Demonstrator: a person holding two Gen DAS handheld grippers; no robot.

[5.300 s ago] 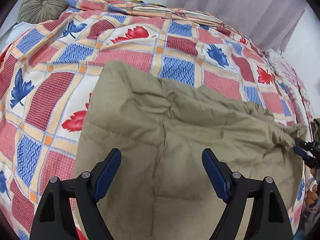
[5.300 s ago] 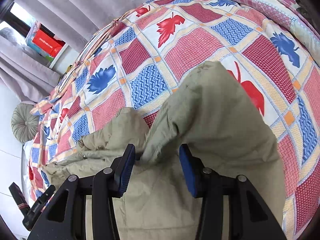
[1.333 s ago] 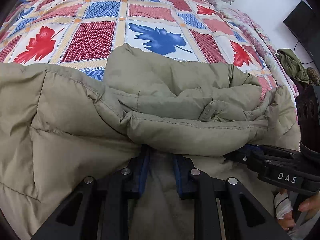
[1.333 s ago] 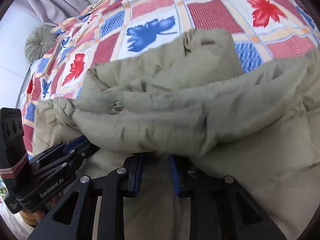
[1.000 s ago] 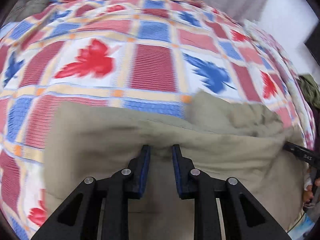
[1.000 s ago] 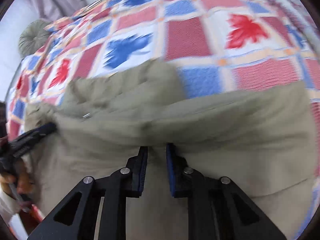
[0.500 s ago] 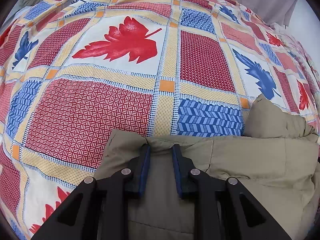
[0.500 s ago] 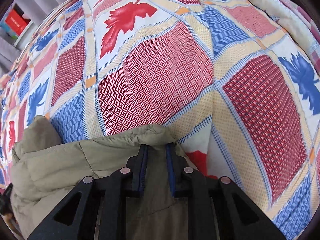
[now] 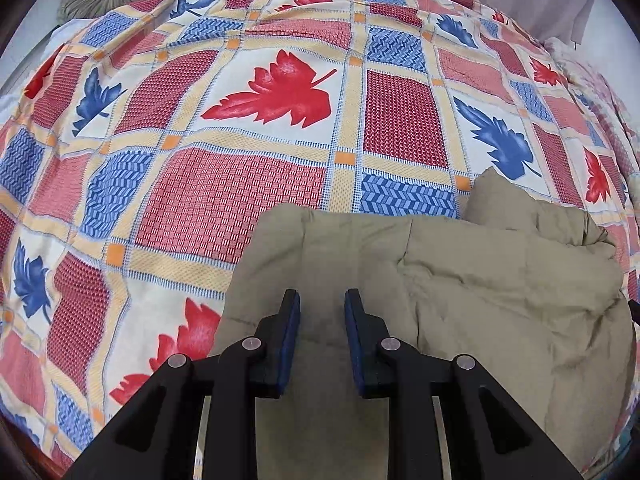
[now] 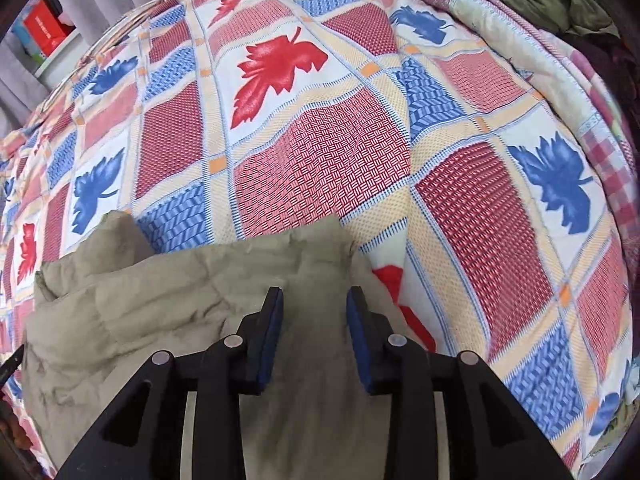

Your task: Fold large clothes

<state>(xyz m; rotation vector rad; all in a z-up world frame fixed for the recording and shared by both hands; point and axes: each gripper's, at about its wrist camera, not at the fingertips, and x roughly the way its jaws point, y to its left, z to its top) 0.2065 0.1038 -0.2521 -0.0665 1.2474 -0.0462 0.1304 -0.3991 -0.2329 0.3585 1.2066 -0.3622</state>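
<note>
Your left gripper [image 9: 322,336] hangs over the near left corner of the jacket [image 9: 460,280]. Its jaws stand a little apart with nothing pinched; the khaki cloth lies slack beneath them, not between the pads. The jacket itself lies folded on the quilt [image 9: 240,188], near the bed's front edge, its far hem running across both views, with one lump of cloth, perhaps a sleeve or hood, poking out past that hem.

Your right gripper [image 10: 314,336] sits over the jacket's [image 10: 180,300] right corner. Its jaws are opening, and the frames show no cloth gripped between them; the corner rests flat on the quilt [image 10: 320,160].

Handling, as judged: the jacket is padded and soft, bulky rather than heavy, and its smooth shell will likely slide on itself. The loft will spring folds open, so expect to press them down. Take it at the corners or along the stitched hem, where the layers are thin enough for the pads to bite through all of them; the puffed middle would slip out.

Not verifiable: the near half of the jacket is cut off behind both grippers, so the fold's alignment there cannot be checked. What the protruding lump is cannot be told. A dark tip at the edge of each view is too cropped to identify.
</note>
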